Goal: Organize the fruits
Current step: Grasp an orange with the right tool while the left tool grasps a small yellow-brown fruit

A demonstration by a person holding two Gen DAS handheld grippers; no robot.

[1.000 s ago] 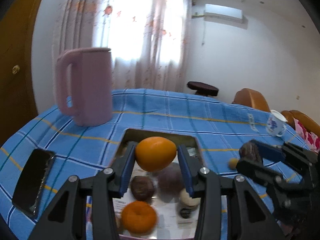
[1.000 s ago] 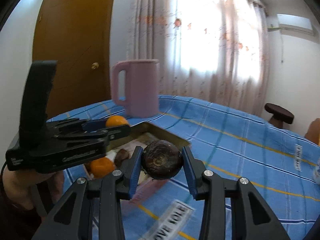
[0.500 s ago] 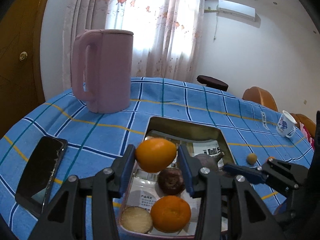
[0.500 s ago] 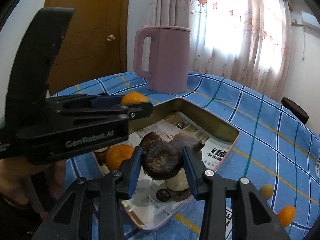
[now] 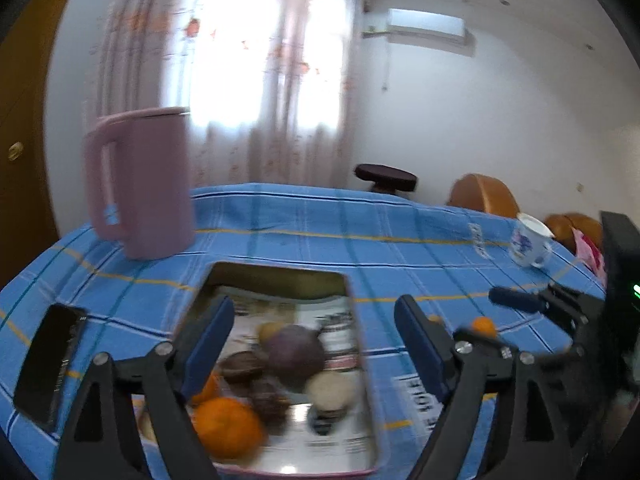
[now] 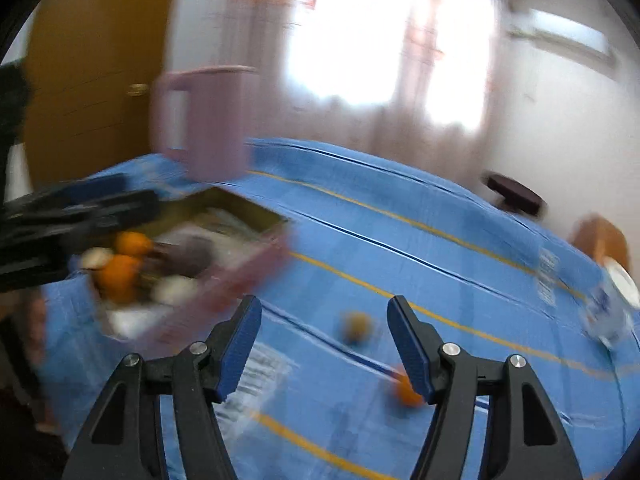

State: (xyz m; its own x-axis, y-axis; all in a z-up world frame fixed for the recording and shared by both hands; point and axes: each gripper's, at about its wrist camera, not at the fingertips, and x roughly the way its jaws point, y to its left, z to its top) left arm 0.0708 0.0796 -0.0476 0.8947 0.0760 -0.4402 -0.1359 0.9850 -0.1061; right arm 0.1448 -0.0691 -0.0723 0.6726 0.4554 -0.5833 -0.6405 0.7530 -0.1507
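Metal tray on the blue checked tablecloth already holds most of the fruit: we count two oranges, a big purple fruit, a couple of dark brown ones and a pale round one, piled at the near end over a printed paper liner. Views are motion-blurred, so exact count is soft.

Both claws are empty and opening. Left gripper hangs over the tray's near end, jaws wide, nothing between the pads, just the pile seen below them. Right gripper sits off the tray's right side above bare cloth, jaws spreading, nothing gripped.

Still out: two small fruits on the cloth, well apart from the tray. Small yellowish fruit shows between the right jaws but lies on the table beyond them. Small orange fruit sits just beside the right claw's right finger. We can't tell whether it touches.

We'd judge the task mostly done, two pickups left, and the right gripper is best placed for both. Pink jug, phone and cup aren't fruit; leave them.
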